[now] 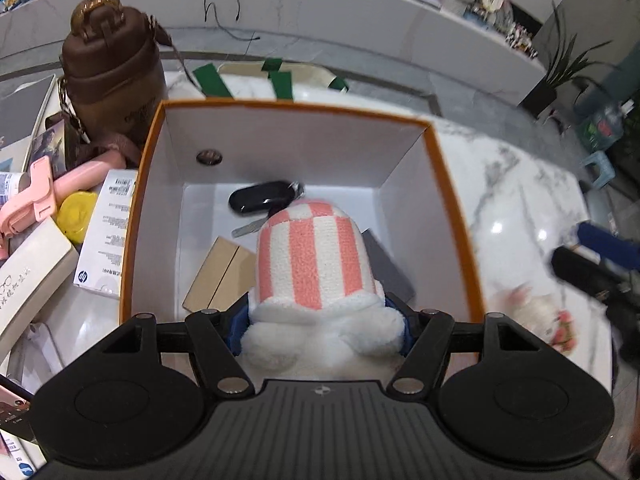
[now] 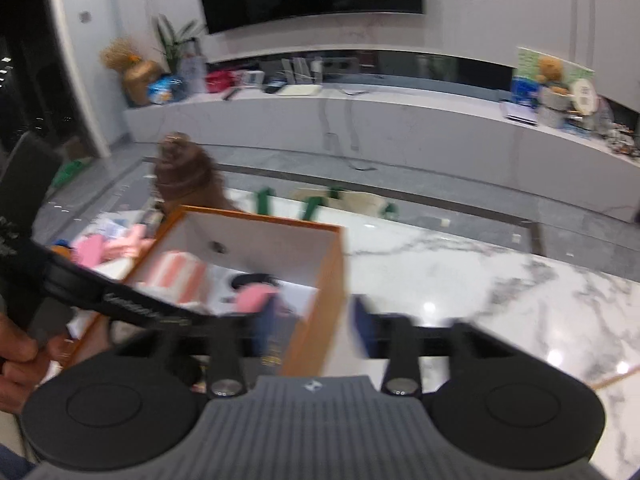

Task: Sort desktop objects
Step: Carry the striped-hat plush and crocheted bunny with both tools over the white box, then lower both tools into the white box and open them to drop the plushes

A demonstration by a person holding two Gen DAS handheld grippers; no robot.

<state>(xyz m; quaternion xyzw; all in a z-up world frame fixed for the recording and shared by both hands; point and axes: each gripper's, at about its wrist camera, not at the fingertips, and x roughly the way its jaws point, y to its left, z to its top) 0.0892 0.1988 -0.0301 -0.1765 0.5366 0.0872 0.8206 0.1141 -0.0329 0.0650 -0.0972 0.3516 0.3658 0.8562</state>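
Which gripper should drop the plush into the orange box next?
Left. The left gripper is shut on the pink-and-white plush, held over the orange box, above the black car key. The right gripper is open, empty, and straddles the box's near wall.

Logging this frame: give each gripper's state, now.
Left gripper: shut on the striped plush toy.
Right gripper: open, holding nothing.

The plush toy (image 1: 316, 268) is fuzzy cloth, pink and white. The box (image 1: 452, 216) looks like matt cardboard, white inside. The car key (image 1: 262, 197) is glossy black plastic. The table (image 1: 520, 200) is polished, reflective marble. The bottle (image 1: 116, 68) seems matt brown plastic, though blurred in the right view.
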